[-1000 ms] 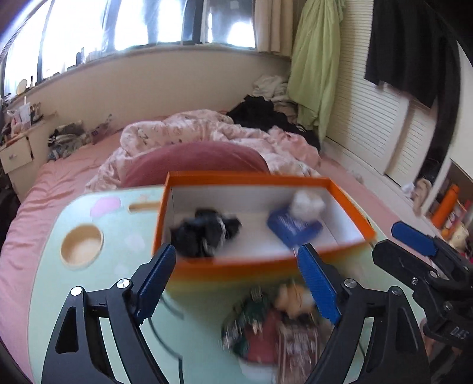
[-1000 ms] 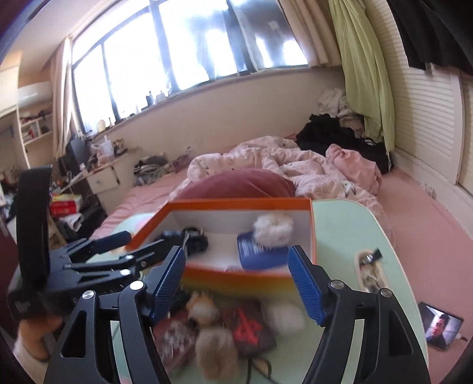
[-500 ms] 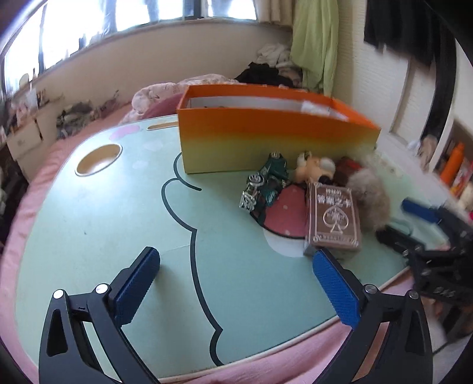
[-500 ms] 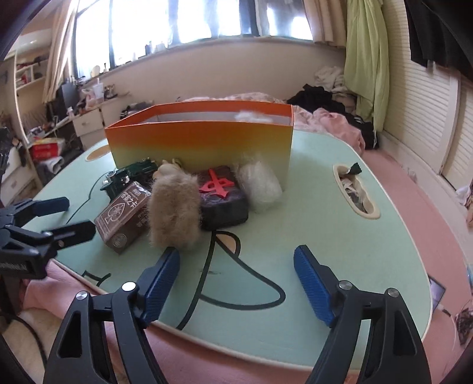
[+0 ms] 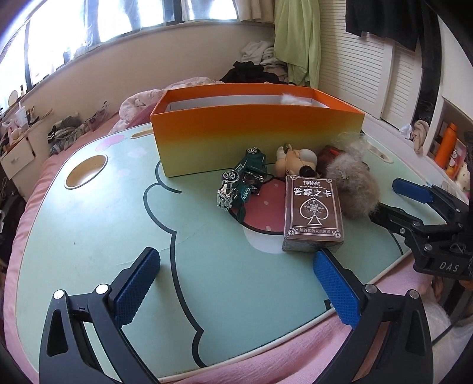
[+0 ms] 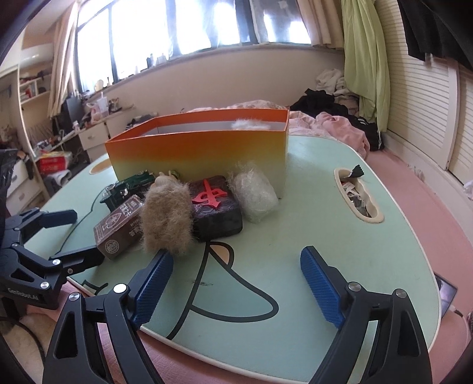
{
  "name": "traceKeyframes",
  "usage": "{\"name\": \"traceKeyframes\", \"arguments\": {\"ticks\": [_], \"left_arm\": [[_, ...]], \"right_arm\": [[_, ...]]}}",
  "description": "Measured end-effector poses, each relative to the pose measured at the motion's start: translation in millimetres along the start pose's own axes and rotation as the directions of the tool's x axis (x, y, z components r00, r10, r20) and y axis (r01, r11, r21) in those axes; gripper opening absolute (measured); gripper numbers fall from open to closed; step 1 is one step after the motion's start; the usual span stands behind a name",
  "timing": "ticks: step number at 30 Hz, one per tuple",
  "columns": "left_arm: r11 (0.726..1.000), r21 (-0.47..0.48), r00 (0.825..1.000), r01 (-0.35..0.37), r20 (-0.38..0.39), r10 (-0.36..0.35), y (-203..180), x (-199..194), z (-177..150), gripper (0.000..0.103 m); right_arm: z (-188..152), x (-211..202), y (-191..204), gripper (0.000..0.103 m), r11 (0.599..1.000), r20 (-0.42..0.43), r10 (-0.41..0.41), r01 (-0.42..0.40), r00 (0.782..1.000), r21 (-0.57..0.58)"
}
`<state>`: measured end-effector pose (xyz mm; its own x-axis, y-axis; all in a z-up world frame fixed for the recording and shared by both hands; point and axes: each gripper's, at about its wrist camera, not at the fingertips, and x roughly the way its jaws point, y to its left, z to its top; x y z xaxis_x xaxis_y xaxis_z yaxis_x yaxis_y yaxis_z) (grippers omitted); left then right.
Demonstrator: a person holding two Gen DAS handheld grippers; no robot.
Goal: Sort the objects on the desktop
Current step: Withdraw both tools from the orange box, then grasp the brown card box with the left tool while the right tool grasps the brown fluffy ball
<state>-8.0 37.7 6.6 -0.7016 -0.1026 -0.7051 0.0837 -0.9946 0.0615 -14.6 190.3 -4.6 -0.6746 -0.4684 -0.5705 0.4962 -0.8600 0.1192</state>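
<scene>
Clutter sat before the orange box on the green table: toy car, card box, fur ball. Left gripper gaped empty; right gripper was opening, nothing between.

Bright windows, cream wall, louvred closet doors, pink bed with strewn clothes.
</scene>
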Motion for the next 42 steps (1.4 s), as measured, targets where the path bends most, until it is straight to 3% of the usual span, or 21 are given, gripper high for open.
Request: {"name": "traceKeyframes", "arguments": {"ticks": [4,6,9,12,14,17,19,24,30,32,34,37,39,42], "left_arm": [[0.997,0.024,0.996,0.071,0.052,-0.072,-9,-21,-1,0.081],[0.991,0.060,0.992,0.117,0.041,-0.120,-17,-22,5,0.079],[0.979,0.088,0.982,0.186,0.007,-0.187,-31,-16,14,0.061],[0.966,0.094,0.970,0.241,-0.038,-0.238,-40,-8,22,0.061],[0.964,0.092,0.966,0.251,-0.082,-0.243,-44,1,25,0.061],[0.968,0.104,0.972,0.226,-0.083,-0.218,-50,10,31,0.061],[0.973,0.099,0.976,0.211,-0.076,-0.204,-49,11,31,0.042],[0.973,0.077,0.975,0.218,-0.050,-0.215,-37,-5,14,0.042],[0.993,0.060,0.995,0.102,0.005,-0.102,-26,-18,-6,0.043],[0.993,0.064,0.995,0.095,0.003,-0.096,-28,-17,-6,0.049],[0.994,0.082,0.997,0.071,-0.007,-0.070,-32,-13,-6,0.075],[0.994,0.081,0.997,0.078,-0.006,-0.078,-29,-14,-7,0.076],[0.994,0.065,0.996,0.086,0.002,-0.086,-25,-16,-8,0.075],[0.994,0.046,0.995,0.102,0.020,-0.103,-21,-19,-8,0.042]], "right_arm": [[-1,-4,-6,0.088,0.998,0.022,0.044,-0.045,0.999,0.037],[-1,-7,-10,0.088,0.994,0.038,0.077,-0.080,0.996,0.068],[0,-8,-11,0.088,0.994,0.039,0.079,-0.082,0.996,0.072],[0,-9,-12,0.088,0.994,0.039,0.079,-0.081,0.996,0.070],[0,-10,-12,0.088,0.994,0.040,0.081,-0.084,0.996,0.072],[0,-10,-12,0.088,0.994,0.038,0.079,-0.081,0.996,0.069],[0,-10,-12,0.088,0.994,0.039,0.081,-0.083,0.996,0.071],[0,-10,-11,0.088,0.994,0.040,0.081,-0.084,0.996,0.071],[0,-11,-10,0.088,0.994,0.040,0.082,-0.085,0.996,0.072],[1,-11,-9,0.087,0.995,0.042,0.079,-0.081,0.996,0.066],[1,-13,-5,0.076,0.994,0.043,0.093,-0.095,0.995,0.048],[3,-17,2,0.067,0.994,0.061,0.107,-0.108,0.992,0.018],[7,-21,10,0.065,0.992,0.071,0.125,-0.125,0.990,-0.004],[13,-28,23,0.064,0.990,0.099,0.139,-0.135,0.985,-0.044]]}}
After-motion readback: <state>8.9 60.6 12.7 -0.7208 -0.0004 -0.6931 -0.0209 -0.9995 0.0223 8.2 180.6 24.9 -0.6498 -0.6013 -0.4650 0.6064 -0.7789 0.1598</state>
